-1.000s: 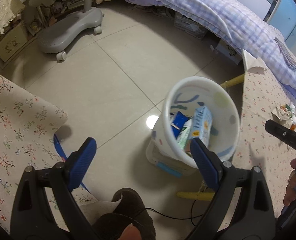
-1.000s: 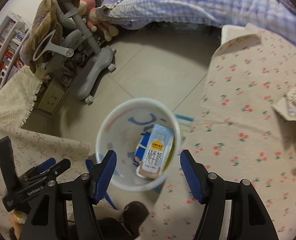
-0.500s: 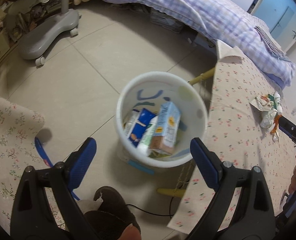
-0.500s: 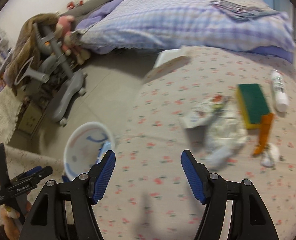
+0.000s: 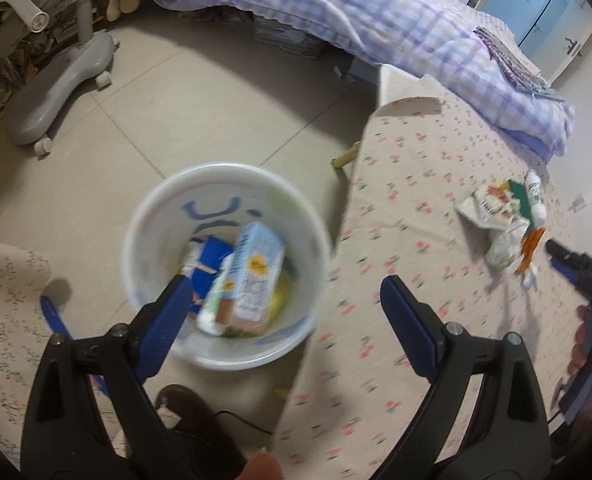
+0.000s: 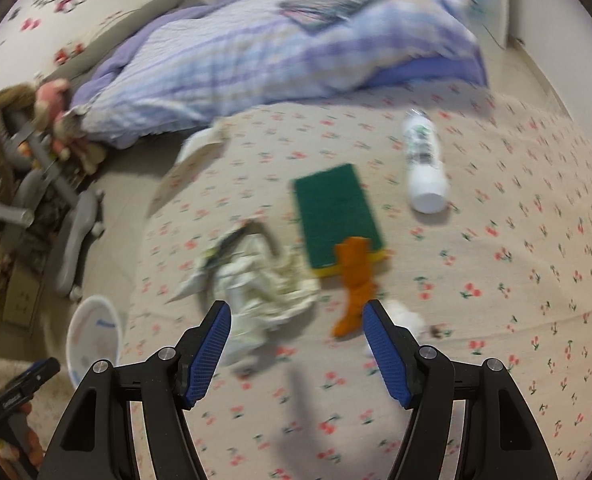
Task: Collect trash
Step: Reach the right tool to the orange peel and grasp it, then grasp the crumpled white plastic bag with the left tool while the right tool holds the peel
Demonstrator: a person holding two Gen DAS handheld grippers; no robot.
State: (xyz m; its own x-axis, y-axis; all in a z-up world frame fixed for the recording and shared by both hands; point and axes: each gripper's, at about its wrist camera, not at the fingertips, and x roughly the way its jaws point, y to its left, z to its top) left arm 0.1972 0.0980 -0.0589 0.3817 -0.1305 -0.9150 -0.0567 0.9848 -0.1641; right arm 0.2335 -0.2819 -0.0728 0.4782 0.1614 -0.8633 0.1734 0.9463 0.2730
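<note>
Our right gripper (image 6: 293, 346) hangs wide open and empty; crumpled white wrappers (image 6: 255, 280) lie at 12 o'clock, then an orange scrap (image 6: 354, 280), green sponge (image 6: 338, 208) and white bottle (image 6: 424, 168). Our left gripper (image 5: 285, 310), likewise open and empty, hovers over the white plastic bin (image 5: 223, 184) holding cartons (image 5: 251, 276).

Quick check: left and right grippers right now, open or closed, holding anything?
Left gripper: open, empty, above the white plastic trash bin.
Right gripper: open, empty, above the crumpled whitish wrapper.
</note>
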